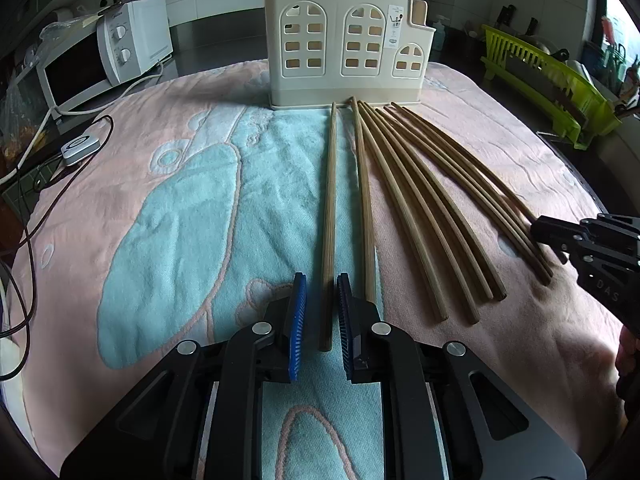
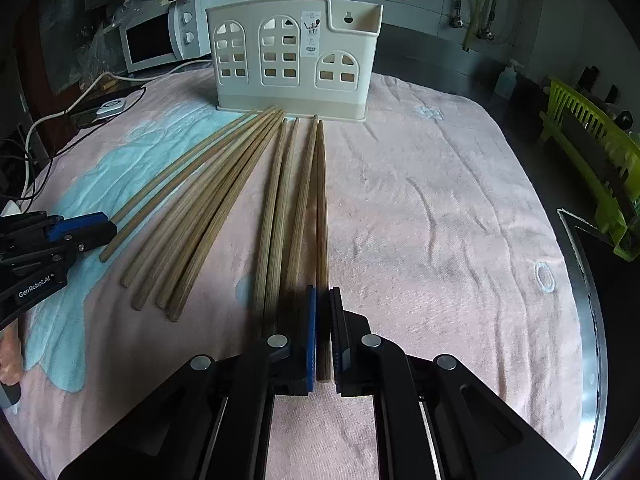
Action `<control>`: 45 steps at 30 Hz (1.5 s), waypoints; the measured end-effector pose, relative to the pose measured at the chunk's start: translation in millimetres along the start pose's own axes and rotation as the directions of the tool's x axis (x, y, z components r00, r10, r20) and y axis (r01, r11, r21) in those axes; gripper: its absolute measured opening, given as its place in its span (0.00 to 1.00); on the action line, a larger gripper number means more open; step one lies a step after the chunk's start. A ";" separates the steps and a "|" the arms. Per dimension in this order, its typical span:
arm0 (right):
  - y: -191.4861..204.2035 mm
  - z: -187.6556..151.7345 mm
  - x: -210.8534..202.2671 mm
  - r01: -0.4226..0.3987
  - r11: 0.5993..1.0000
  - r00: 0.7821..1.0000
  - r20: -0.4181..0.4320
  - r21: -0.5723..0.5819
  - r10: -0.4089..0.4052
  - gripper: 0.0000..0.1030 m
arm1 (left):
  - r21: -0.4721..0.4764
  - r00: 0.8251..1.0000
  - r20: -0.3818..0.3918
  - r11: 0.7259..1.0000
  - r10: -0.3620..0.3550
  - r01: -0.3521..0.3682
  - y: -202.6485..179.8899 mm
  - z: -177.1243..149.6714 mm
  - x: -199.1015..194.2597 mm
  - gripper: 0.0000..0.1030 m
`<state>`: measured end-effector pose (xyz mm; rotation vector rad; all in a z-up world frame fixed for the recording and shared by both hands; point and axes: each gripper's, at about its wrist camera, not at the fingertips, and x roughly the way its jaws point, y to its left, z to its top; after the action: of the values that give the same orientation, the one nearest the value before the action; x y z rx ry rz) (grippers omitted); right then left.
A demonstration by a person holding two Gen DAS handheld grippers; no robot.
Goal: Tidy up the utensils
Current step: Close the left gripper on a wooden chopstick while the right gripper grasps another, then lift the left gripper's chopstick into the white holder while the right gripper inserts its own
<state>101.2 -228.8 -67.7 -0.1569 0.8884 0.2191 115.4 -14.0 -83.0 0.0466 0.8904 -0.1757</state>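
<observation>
Several long wooden chopsticks [image 1: 420,200] lie fanned out on a pink and teal towel [image 1: 180,208], tips toward a cream utensil holder [image 1: 344,44] with arched window cut-outs. My left gripper [image 1: 322,280] straddles the leftmost chopstick [image 1: 330,216] at its near end, its blue pads slightly apart from the wood. My right gripper [image 2: 323,292] has its pads closed against the rightmost chopstick [image 2: 321,208]. The holder also shows in the right wrist view [image 2: 292,56]. The right gripper shows at the right edge of the left wrist view [image 1: 560,236]. The left gripper shows at the left edge of the right wrist view [image 2: 88,228].
A white microwave [image 1: 100,56] with cables [image 1: 24,208] stands at the back left. A green dish rack [image 1: 552,80] sits to the right, off the towel. A soap bottle [image 2: 506,78] stands at the back right. The towel [image 2: 440,220] is bare right of the chopsticks.
</observation>
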 end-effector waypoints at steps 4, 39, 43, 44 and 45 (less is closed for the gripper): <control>-3.3 0.8 -17.8 0.002 1.000 0.999 0.040 0.008 -0.002 0.06 | -0.005 1.000 0.019 1.000 -0.009 0.009 -1.3 1.8 -8.2 0.06; -9.9 36.8 -106.7 -0.048 0.999 0.966 0.253 -0.018 0.051 0.06 | -0.032 0.950 0.308 0.998 -0.044 0.056 3.4 51.1 -106.4 0.06; -14.2 55.0 -113.7 -0.056 0.998 0.957 0.282 -0.026 0.061 0.06 | -0.044 0.946 0.320 0.997 -0.051 0.068 8.1 68.1 -112.7 0.05; -15.0 61.3 -114.8 -0.058 0.998 0.956 0.285 -0.031 0.064 0.06 | -0.044 0.946 0.320 0.997 -0.049 0.067 9.0 73.6 -113.7 0.05; -15.9 66.7 -115.3 -0.061 0.998 0.956 0.286 -0.035 0.068 0.06 | -0.041 0.947 0.319 0.997 -0.045 0.061 9.0 78.7 -114.7 0.05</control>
<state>84.9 -243.4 64.7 -0.1168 0.6020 0.3063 106.8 1.2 55.4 -0.0517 0.5730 -0.2043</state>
